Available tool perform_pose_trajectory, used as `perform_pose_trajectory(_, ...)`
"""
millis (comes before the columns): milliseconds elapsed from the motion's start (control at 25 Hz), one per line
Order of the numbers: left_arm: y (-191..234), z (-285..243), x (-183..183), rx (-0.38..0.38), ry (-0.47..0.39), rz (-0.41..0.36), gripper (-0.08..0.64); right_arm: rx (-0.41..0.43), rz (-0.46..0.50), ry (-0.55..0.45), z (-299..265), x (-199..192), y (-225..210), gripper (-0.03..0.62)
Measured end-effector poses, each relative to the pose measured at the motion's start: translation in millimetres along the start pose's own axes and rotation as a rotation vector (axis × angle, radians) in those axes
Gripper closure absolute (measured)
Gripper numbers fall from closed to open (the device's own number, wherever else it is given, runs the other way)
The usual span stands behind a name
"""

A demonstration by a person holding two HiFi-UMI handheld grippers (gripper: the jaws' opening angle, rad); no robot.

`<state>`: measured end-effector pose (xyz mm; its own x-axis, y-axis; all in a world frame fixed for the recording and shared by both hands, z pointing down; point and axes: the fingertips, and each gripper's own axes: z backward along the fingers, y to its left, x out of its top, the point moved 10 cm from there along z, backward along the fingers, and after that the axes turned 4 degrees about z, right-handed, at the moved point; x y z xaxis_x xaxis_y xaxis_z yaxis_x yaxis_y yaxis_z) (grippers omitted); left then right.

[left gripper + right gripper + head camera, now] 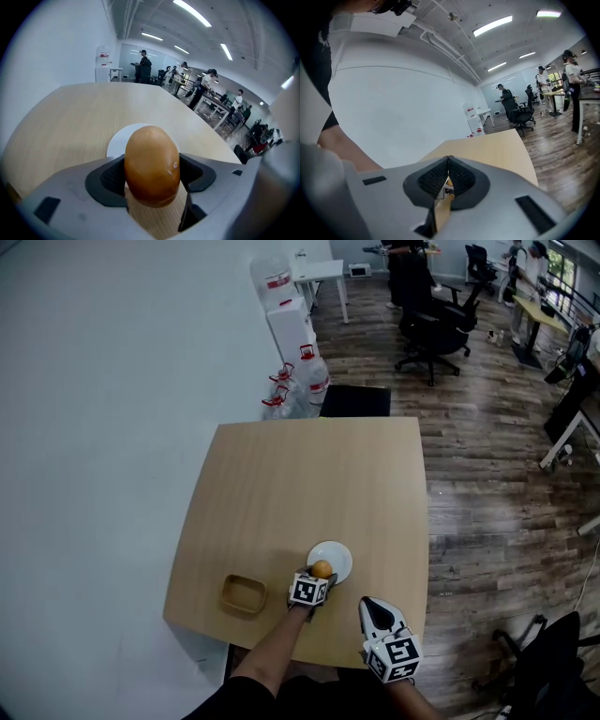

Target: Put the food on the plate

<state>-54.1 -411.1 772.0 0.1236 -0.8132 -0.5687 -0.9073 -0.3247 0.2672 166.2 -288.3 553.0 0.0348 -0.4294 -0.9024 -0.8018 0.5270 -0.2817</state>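
Note:
A smooth golden-brown, egg-shaped piece of food sits clamped between the jaws of my left gripper. In the head view that food hangs over the near edge of a small white round plate, with the left gripper just behind it. The plate shows beyond the food in the left gripper view. My right gripper rests near the table's front edge, right of the plate, its jaws pressed together with nothing between them.
A small tan rectangular basket stands on the light wood table to the left of the plate. Water jugs and a dark chair lie past the far edge. Wood floor and office chairs are to the right.

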Motion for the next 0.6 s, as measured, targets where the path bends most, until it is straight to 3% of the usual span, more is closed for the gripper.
perform_pose_trajectory(160, -10, -11, 8, -0.025, 0.022, -0.057, 0.241, -0.015, 0.0, 0.0, 6, 0, -12, 0.532)
perform_pose_trajectory(320, -8, -11, 9, -0.061, 0.016, -0.095, 0.241, 0.066, 0.004, -0.041, 11, 2, -13, 0.532)
perform_pose_trajectory(600, -8, -20, 0, -0.042, 0.076, -0.152, 0.241, 0.079, -0.017, -0.049, 19, -11, -23, 0.532)
